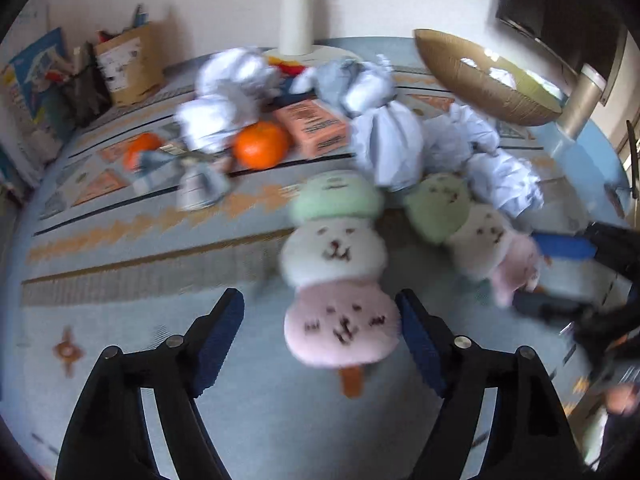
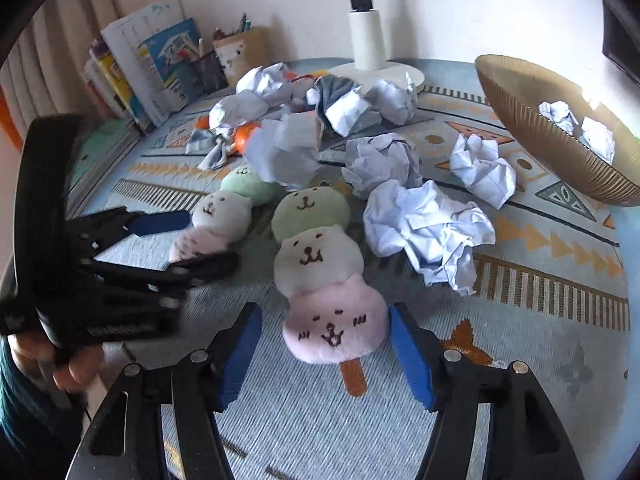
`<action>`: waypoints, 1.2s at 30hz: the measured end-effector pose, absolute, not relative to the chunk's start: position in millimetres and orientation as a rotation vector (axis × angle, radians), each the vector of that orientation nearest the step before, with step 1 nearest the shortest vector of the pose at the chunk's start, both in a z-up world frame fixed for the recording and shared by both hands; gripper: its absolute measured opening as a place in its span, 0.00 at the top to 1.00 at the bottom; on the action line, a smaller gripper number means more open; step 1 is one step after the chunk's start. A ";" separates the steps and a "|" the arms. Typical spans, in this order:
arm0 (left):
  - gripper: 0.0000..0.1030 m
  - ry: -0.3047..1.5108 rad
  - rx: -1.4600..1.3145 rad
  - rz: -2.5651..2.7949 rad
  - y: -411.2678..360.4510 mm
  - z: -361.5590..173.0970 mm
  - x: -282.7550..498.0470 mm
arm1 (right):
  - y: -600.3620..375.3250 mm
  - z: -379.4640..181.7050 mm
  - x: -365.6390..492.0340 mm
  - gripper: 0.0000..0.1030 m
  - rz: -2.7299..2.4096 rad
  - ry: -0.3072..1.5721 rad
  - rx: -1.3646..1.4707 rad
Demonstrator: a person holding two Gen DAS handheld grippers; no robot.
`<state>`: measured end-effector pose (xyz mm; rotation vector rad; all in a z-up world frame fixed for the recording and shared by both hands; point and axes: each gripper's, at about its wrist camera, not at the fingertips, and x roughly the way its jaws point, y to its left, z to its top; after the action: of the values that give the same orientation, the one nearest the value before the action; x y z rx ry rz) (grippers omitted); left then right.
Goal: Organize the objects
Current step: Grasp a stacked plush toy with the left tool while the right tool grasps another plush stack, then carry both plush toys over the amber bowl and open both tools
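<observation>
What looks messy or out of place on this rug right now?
Crumpled paper balls lie scattered across the rug, though the wicker basket holds only a couple. Oranges and a small box sit loose among them. Two dango plush toys lie on the floor.

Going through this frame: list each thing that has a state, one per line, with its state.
Left gripper: open, straddling left dango plush, not touching.
Right gripper: open, straddling right dango plush.
Woven bowl: tilted, holding crumpled paper.
Paper balls: crumpled, loose on the rug.
</observation>
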<state>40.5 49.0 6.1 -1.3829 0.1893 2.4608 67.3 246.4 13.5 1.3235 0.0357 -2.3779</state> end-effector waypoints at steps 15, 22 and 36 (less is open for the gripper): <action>0.55 0.166 -1.342 2.508 63.3 -1.4 31.8 | 235.4 2.6 55.1 0.45 -2.406 0.088 1.286; 0.56 0.079 -1.258 2.529 47.4 27.0 65.9 | 225.8 15.7 76.6 0.56 -2.383 0.089 1.209; 0.56 0.136 -0.872 2.469 219.4 155.6 -37.7 | 403.0 174.3 43.0 0.56 -3.012 -0.266 0.815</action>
<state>-37.7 219.4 155.6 -0.8725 0.1363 2.4691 43.0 403.0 174.3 0.8152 -0.2661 -3.0122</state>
